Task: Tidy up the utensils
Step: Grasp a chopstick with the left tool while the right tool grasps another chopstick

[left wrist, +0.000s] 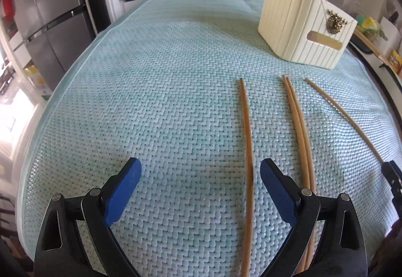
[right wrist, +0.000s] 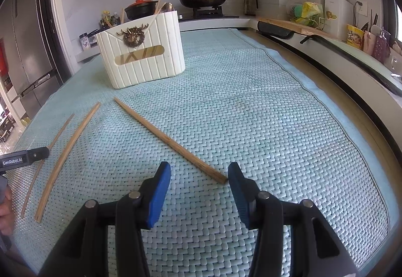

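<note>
Presently, four chopsticks lay loose on the woven mat over the surface, near the cream holder, which already held utensils. Left claw: released, empty, one chopstick between its fingers, long axis running away toward the holder. Right claw: released, empty, the near end of a slanted chopstick just ahead of its right finger, far tip aimed at the holder; likely lined up for pickup.

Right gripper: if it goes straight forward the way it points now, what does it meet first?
Probably the nearest chopstick: its near end lies between the open fingers of the right gripper. Beyond is only woven mat.
</note>
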`<state>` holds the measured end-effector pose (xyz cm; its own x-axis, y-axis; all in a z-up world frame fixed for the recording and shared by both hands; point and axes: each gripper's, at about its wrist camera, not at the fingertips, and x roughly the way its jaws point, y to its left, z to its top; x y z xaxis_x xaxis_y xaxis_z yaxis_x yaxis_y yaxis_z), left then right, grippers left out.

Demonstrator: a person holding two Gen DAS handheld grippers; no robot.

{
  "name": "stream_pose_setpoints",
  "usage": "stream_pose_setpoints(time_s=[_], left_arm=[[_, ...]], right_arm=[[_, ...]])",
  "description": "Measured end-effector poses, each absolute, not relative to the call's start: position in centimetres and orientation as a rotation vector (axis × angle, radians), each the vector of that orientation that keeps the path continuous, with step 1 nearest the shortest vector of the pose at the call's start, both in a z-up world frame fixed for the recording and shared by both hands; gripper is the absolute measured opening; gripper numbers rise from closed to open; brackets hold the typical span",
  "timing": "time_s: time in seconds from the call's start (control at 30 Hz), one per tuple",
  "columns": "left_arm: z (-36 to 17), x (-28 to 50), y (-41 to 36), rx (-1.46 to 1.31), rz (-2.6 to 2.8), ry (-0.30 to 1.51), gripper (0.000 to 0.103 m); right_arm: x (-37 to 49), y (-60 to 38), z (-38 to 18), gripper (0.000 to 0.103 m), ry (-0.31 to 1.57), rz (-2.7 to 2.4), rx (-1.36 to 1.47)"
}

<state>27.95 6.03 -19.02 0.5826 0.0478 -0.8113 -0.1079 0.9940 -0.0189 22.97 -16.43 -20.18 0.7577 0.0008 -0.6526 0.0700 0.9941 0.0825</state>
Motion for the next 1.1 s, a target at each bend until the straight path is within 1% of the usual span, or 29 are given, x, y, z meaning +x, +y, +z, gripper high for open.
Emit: stream_pose_setpoints(time_s=[0.2, 0.5, 0.67, 0.77, 1.0, 1.1], left_arm=[[-18.0, 26.1, 5.7, -0.048, 0.059, 0.918, 0.096], [-17.2, 25.2, 5.3, -0.053, 0.001, 0.906, 0.096], [-17.0, 26.1, 4.9, -0.042, -0.024, 0.920, 0.096], [-16.9, 26.7, 5.0, -0.027, -0.021, 0.924, 0.096], [-17.4, 29.3, 6.2, -0.100, -0.037, 0.969, 0.096], [-17.7, 30.2, 5.8, -0.073, -0.037, 0.962, 0.096]], right_arm=[[22.1, -16.4, -19.0, 0.049, 0.678, -0.004, 0.073], [22.4, -15.9, -17.7, 0.049, 0.701, 0.143, -0.068], [23.0, -14.8, -17.0, 0.049, 0.709, 0.244, -0.165], [23.7, -14.2, -16.7, 0.049, 0.733, 0.334, -0.174], [27.4, -12.7, -16.8, 0.049, 0.820, 0.410, -0.263], [29.1, -11.8, -17.3, 0.049, 0.848, 0.442, -0.301]])
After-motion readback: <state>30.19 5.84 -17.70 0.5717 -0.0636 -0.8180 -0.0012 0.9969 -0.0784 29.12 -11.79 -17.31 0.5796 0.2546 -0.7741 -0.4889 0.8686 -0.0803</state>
